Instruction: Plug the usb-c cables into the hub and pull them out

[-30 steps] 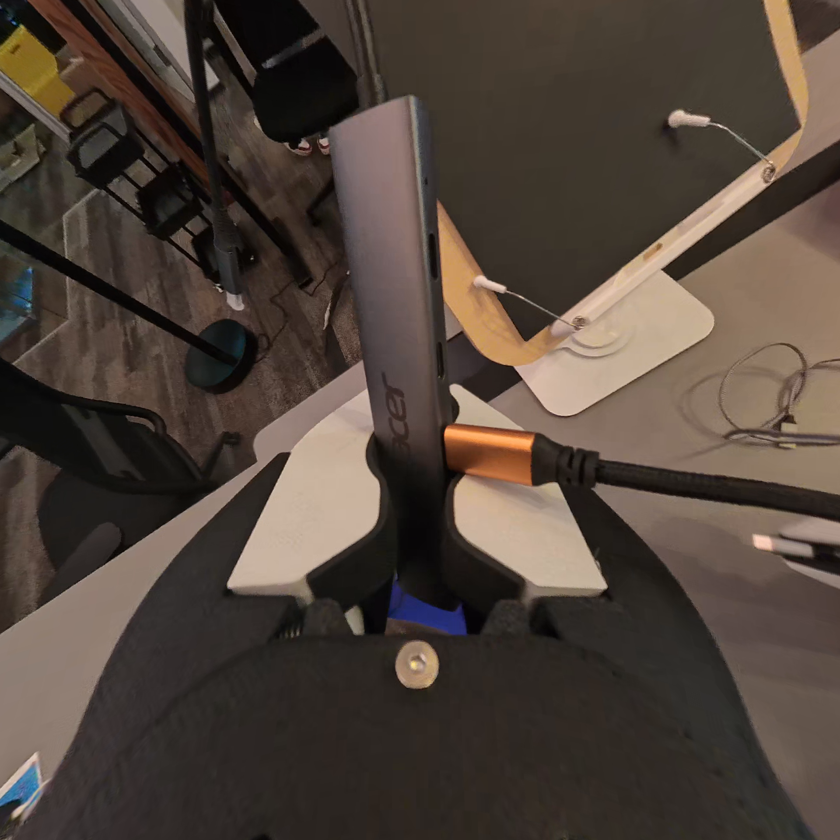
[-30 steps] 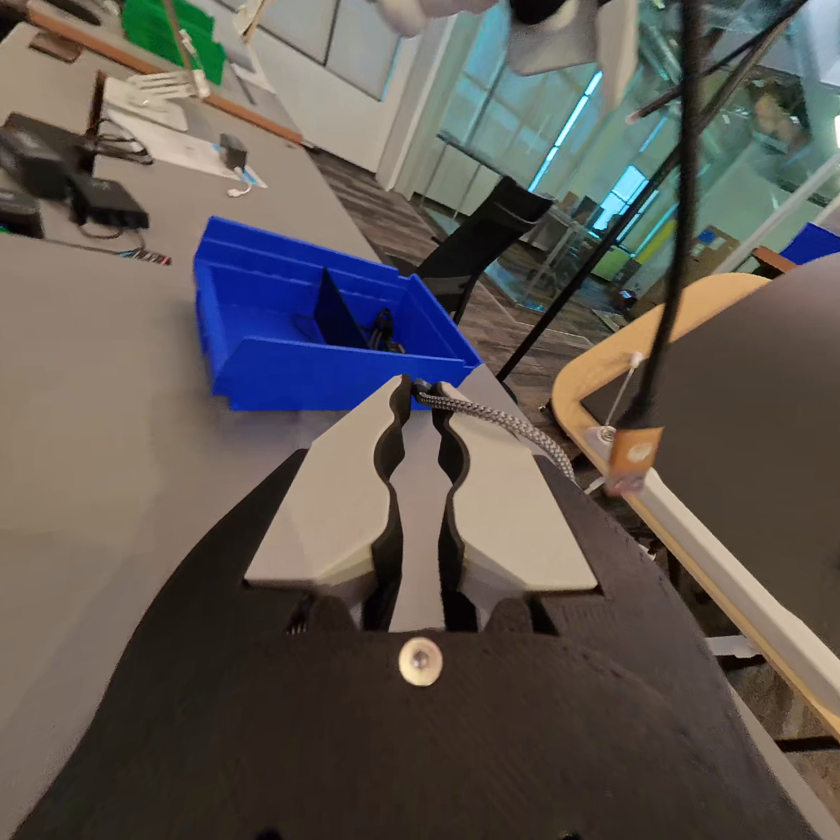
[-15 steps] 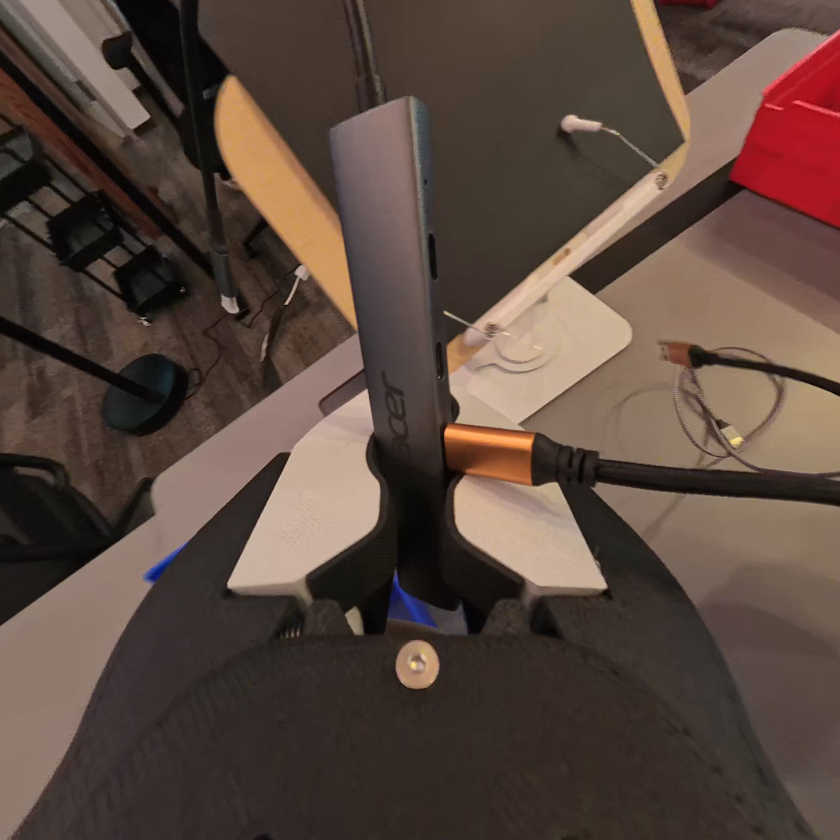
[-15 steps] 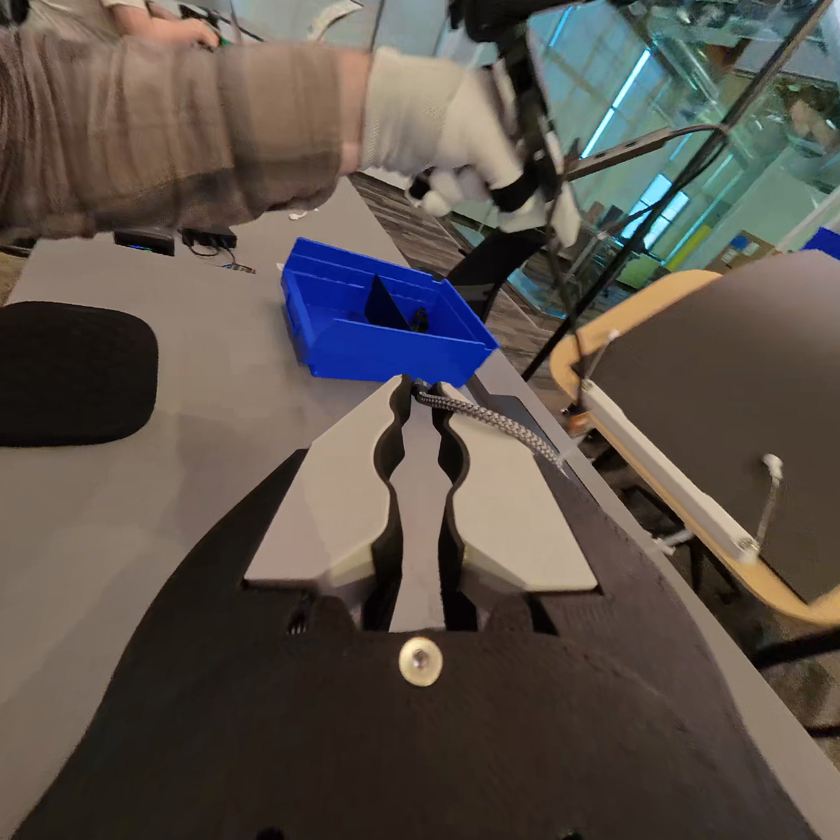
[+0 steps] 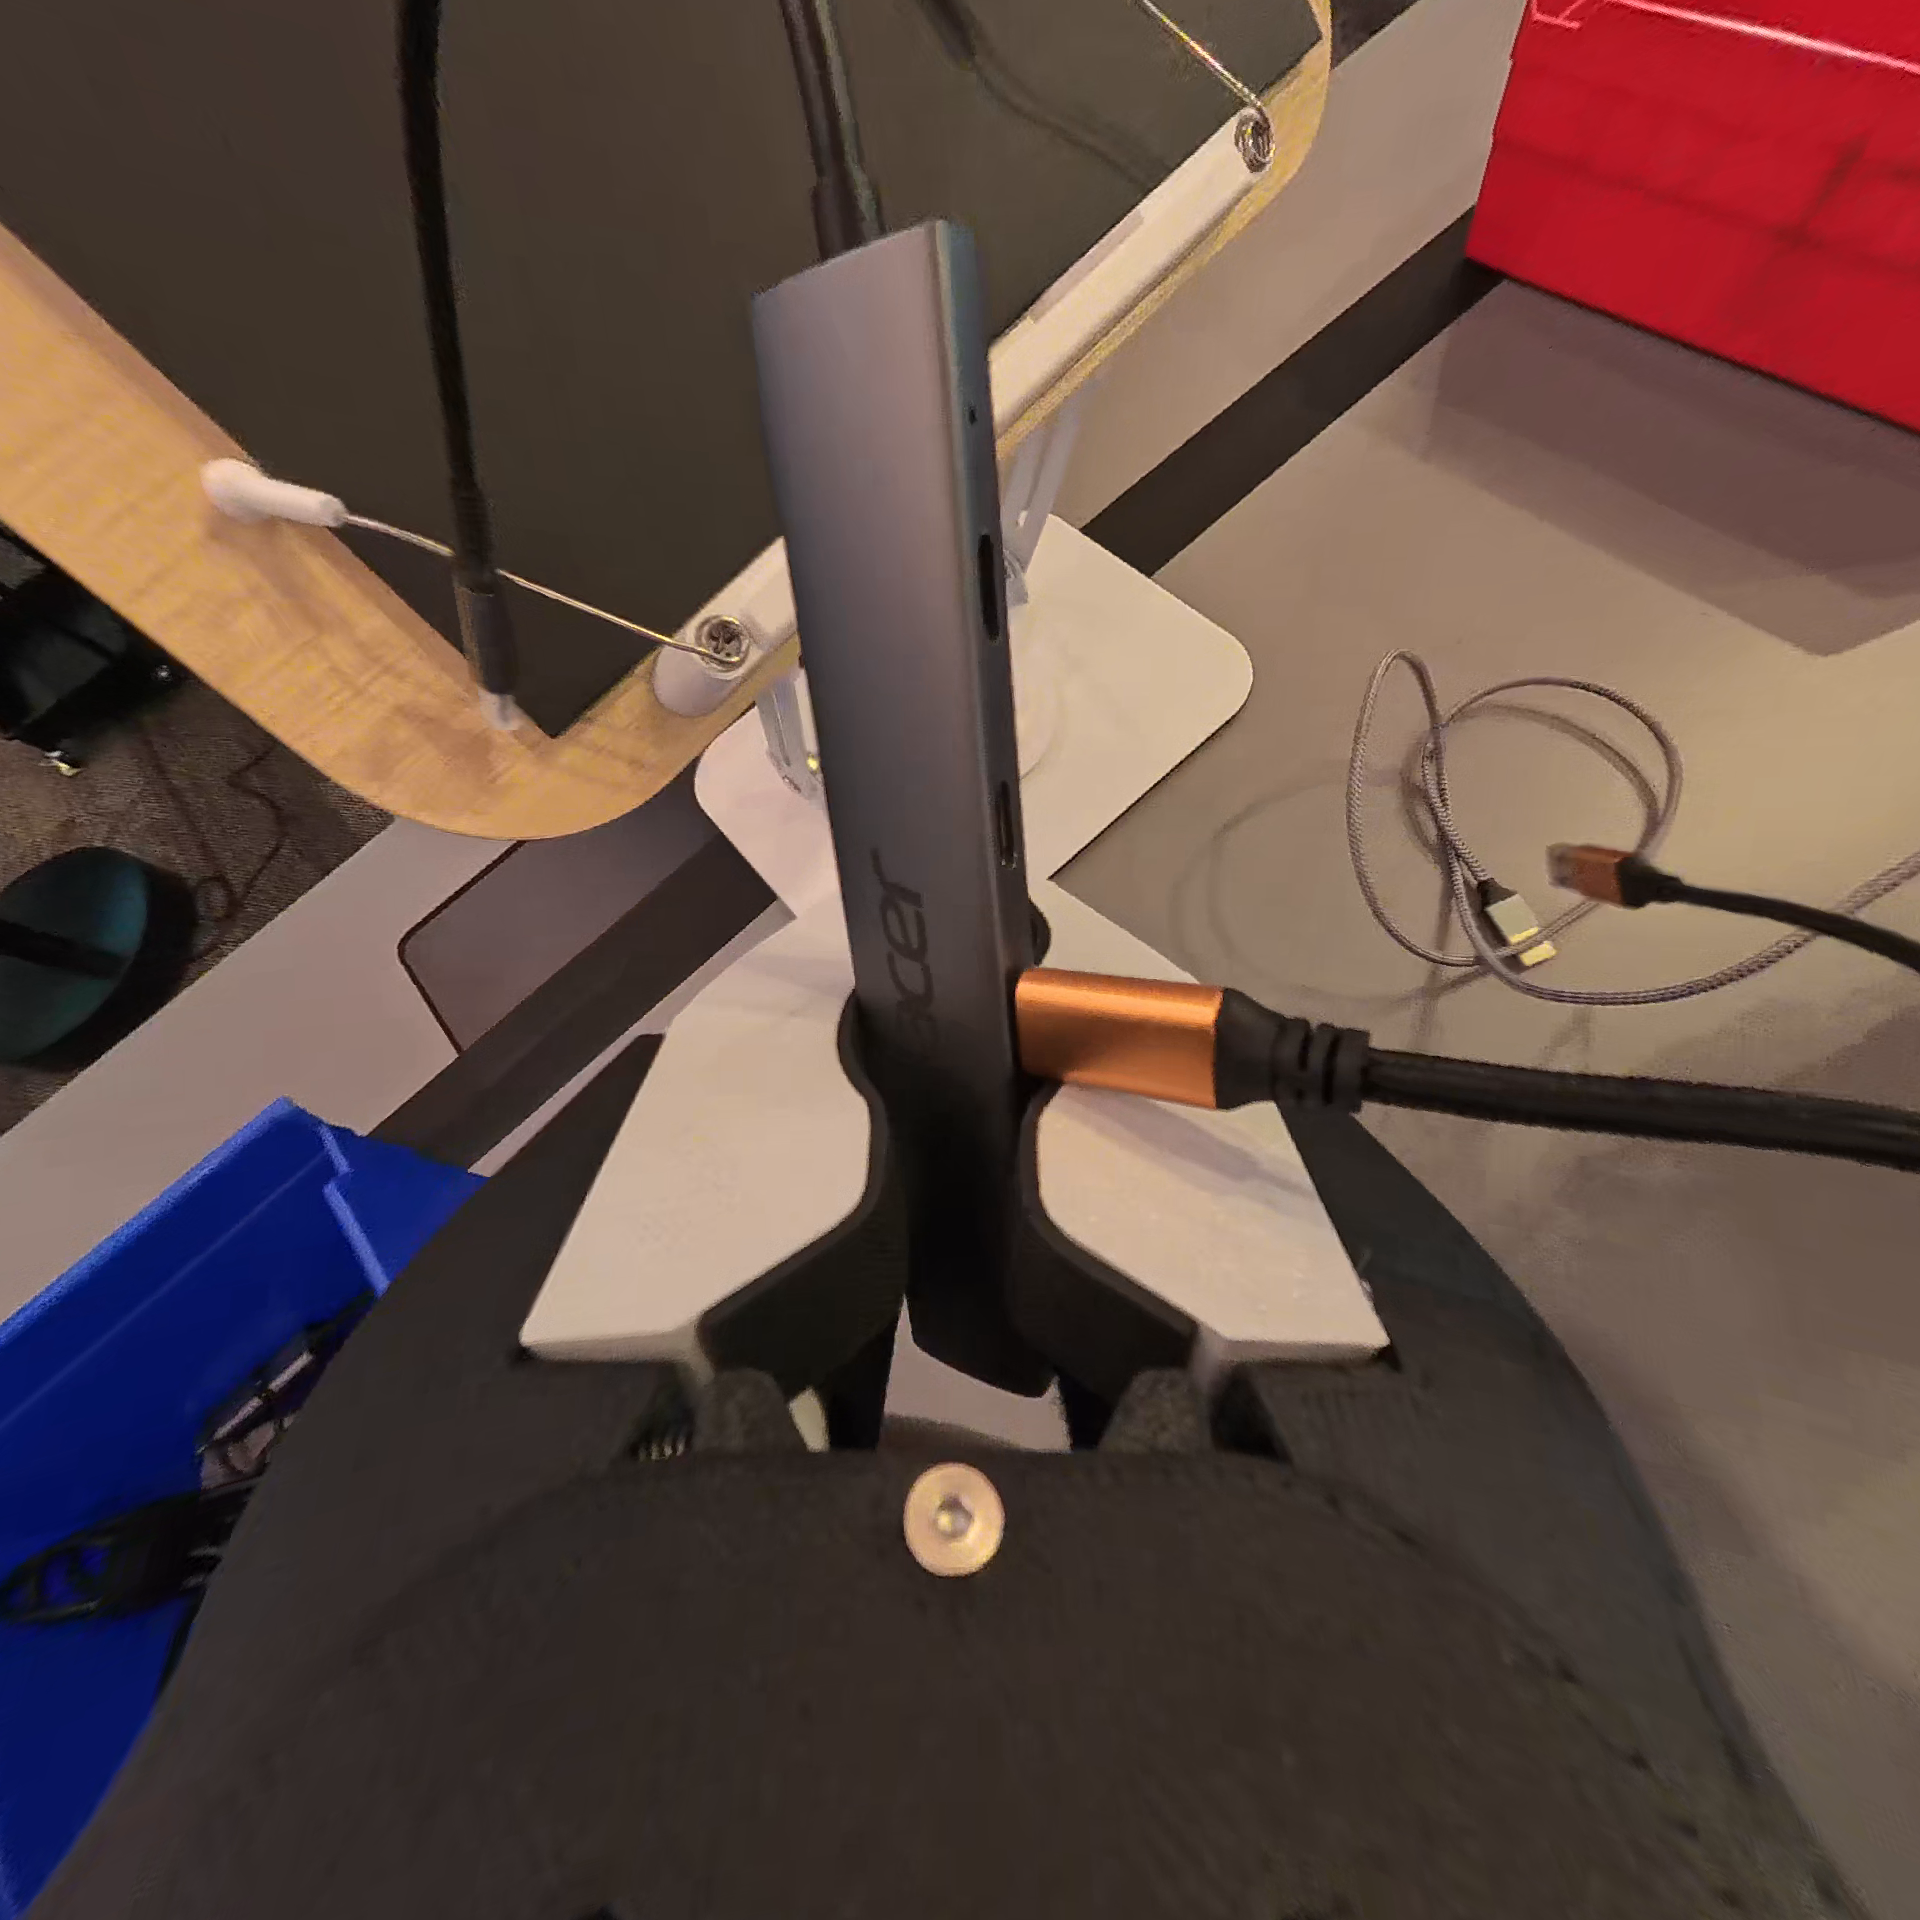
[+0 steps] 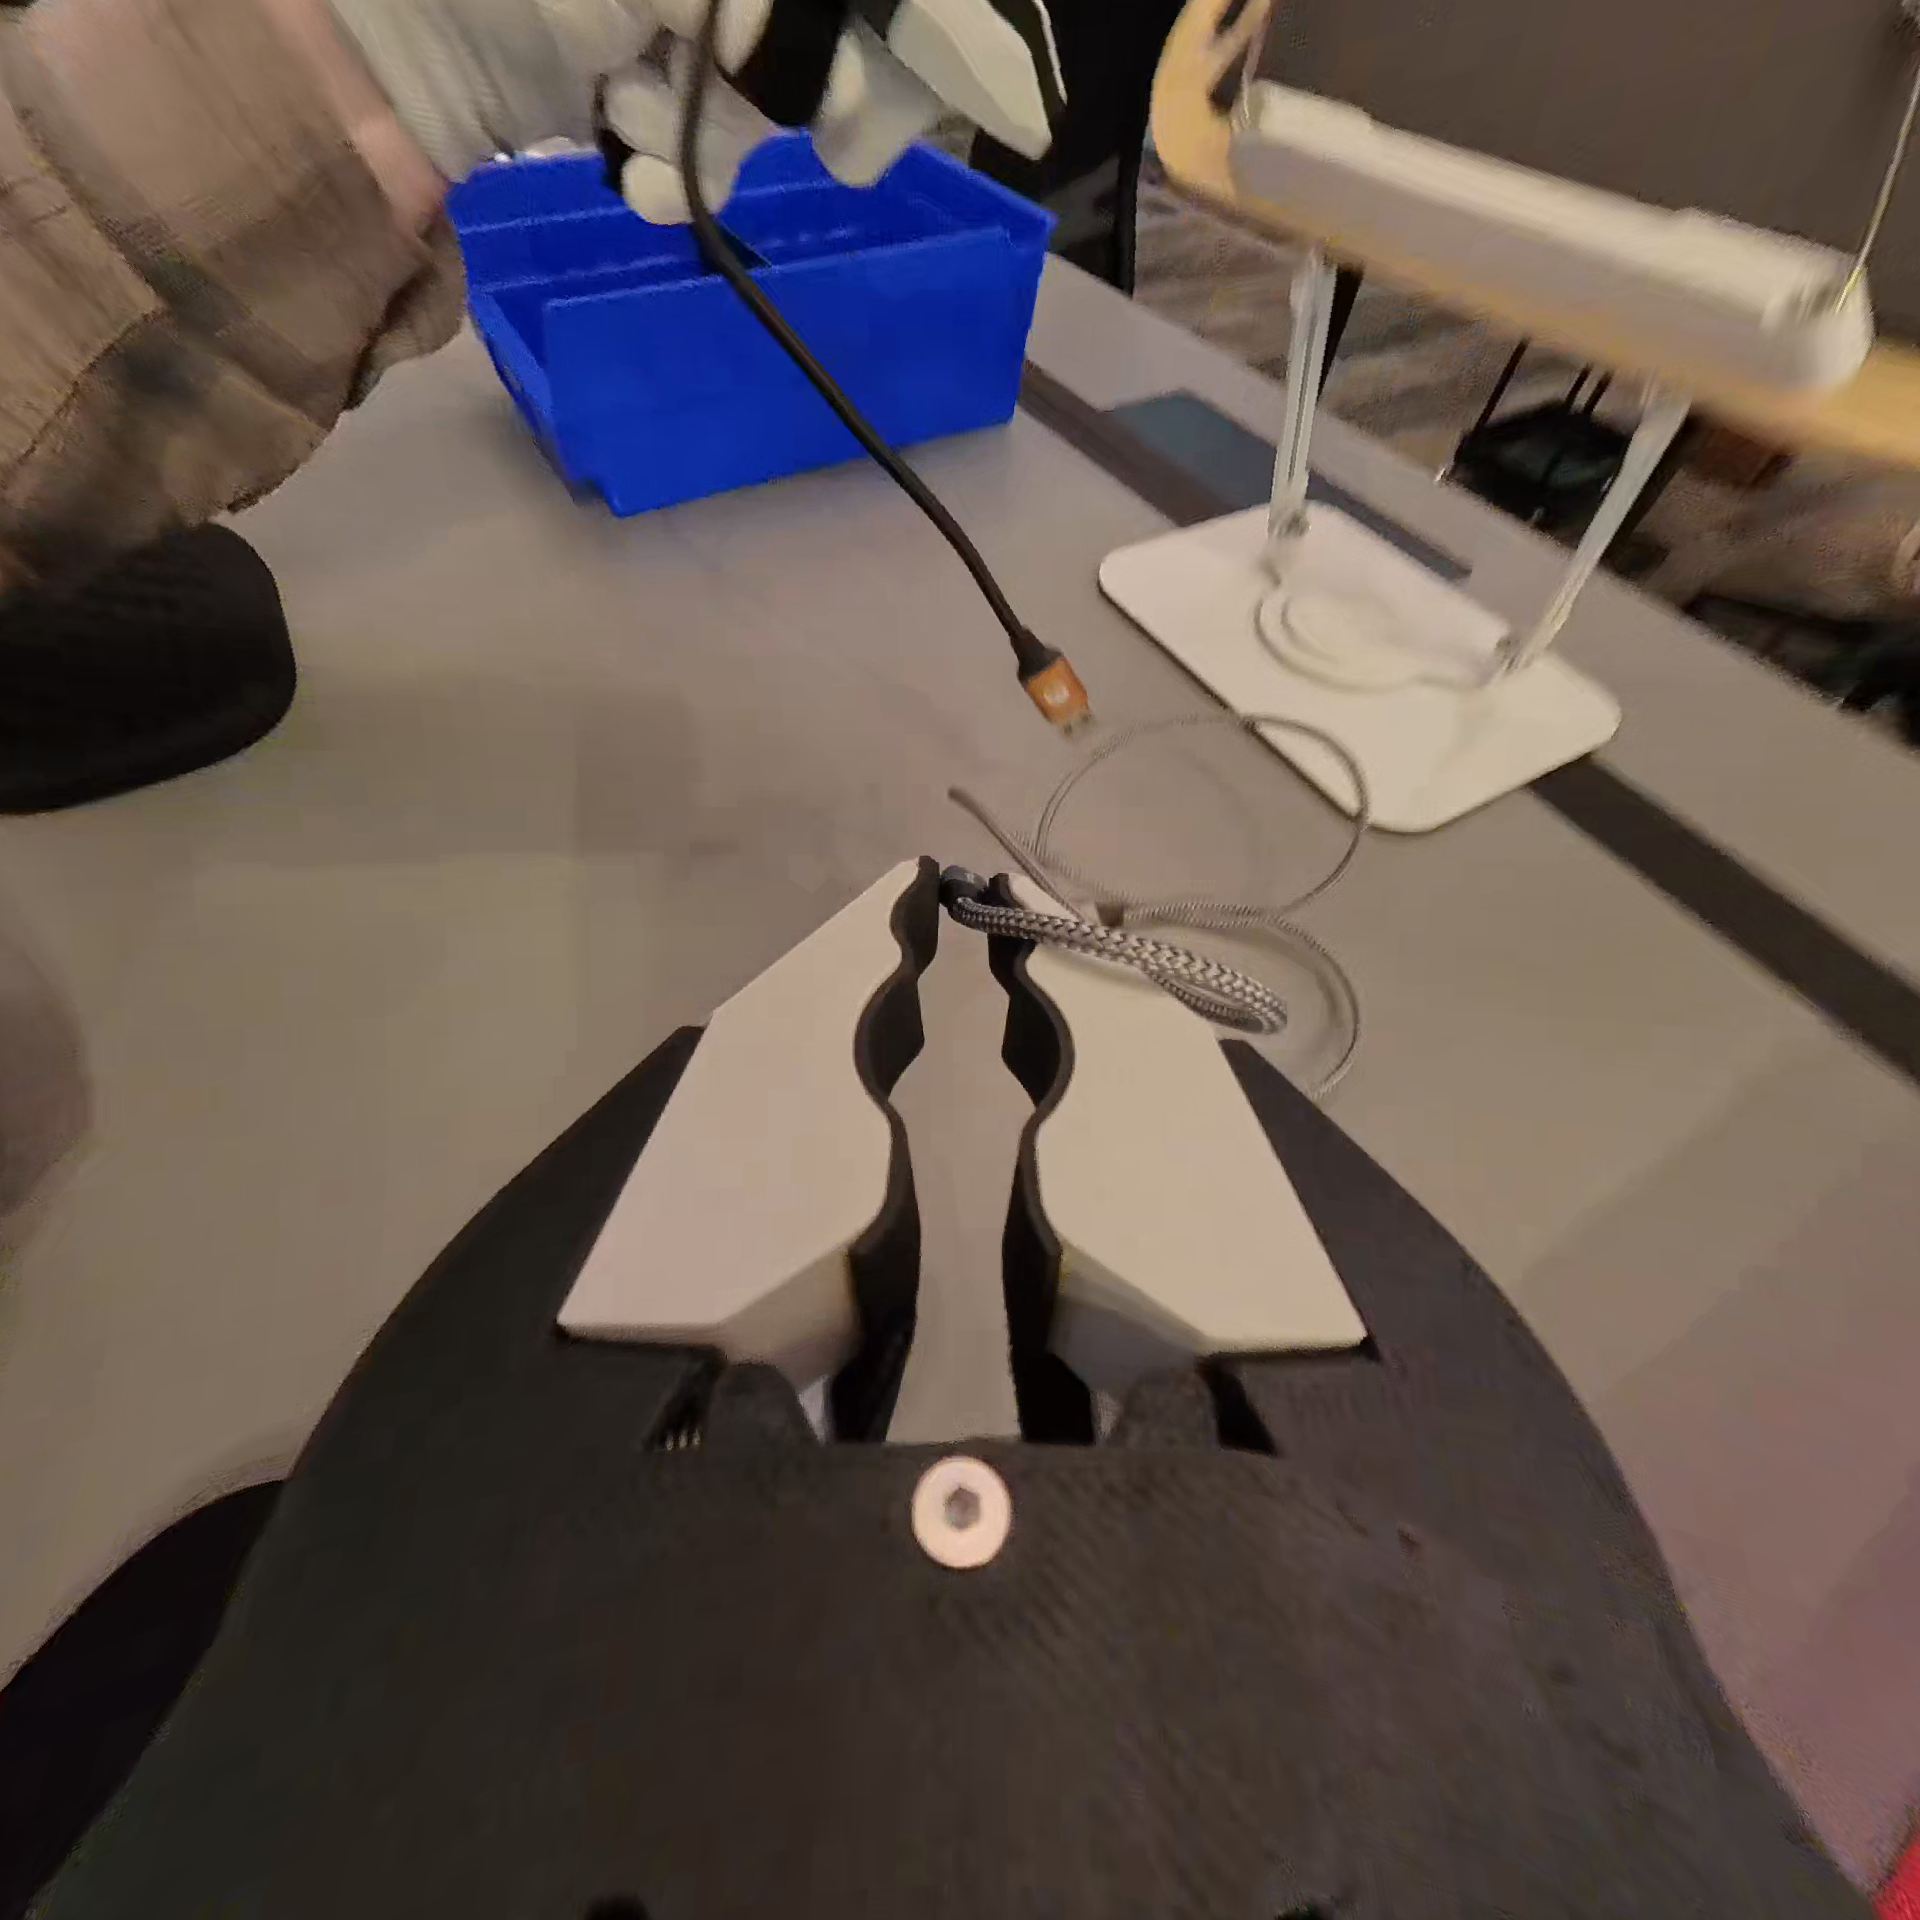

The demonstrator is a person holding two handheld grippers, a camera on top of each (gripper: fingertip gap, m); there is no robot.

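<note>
Both claws dipped tableward, left claw (image 5: 940, 1049) gripping hub (image 5: 894, 644).

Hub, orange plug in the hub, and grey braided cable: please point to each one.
Hub (image 5: 894, 644), left wrist view, on its flat grey face.
Orange plug (image 5: 1117, 1039), left wrist view, on its metal shell.
Grey braided cable (image 6: 1122, 948), right wrist view, on the braid beside the gripper tips.

Each gripper (image 5: 940, 1060) (image 6: 961, 894): black textured shell, pale grey fingers (black-lined), one silver screw.
</note>
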